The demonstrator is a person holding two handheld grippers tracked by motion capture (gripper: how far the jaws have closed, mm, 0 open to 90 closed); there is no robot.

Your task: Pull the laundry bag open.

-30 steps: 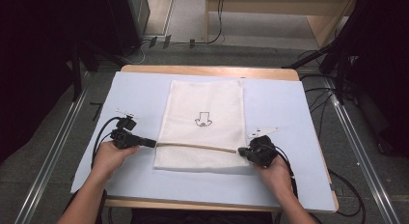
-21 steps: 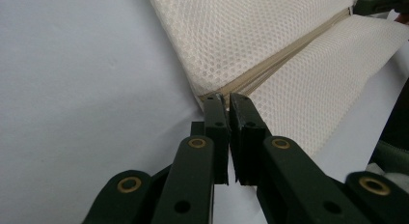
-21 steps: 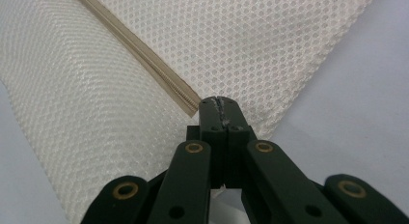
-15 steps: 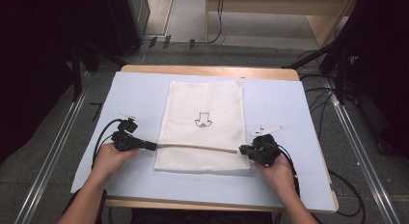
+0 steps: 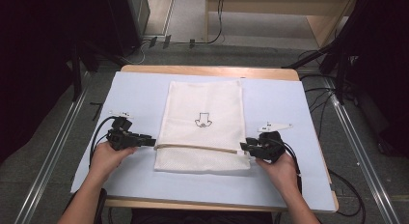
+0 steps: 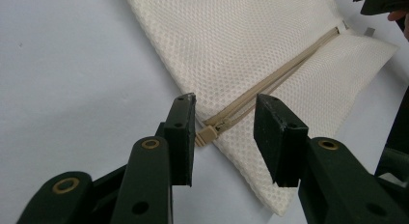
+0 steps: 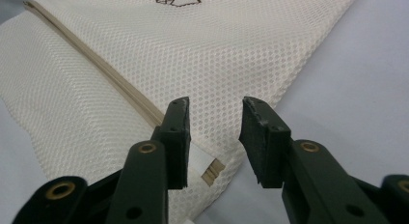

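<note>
Mesh bag (image 5: 205, 125) lies flat on the pale blue mat (image 5: 135, 96) that covers the table (image 5: 207, 69), long side running away from the person, with a small dark print (image 5: 204, 120) near its middle. A beige zipper (image 5: 200, 147) crosses the bag from edge to edge, near the end closest to the person.

Left gripper (image 5: 147, 142) sits at the left end of the zipper, level with it and pointing inward across the mat. Its jaws have just been opening and now stand spread. In the left gripper view the zipper pull (image 6: 206, 135) lies in the gap between the jaws, close to the left one; neither pad presses on it. The bag edge passes under the right jaw.

Right gripper (image 5: 247, 147) sits at the opposite end of the zipper, at the right edge of the bag, pointing inward toward the left gripper. Its jaws have likewise just been opening and stand spread. In the right gripper view the zipper end tab (image 7: 212, 170) lies low between the jaws, beside the left one, and the pads are clear of the mesh.

Each gripper is held in one hand, with forearms entering from the near edge of the table.
</note>
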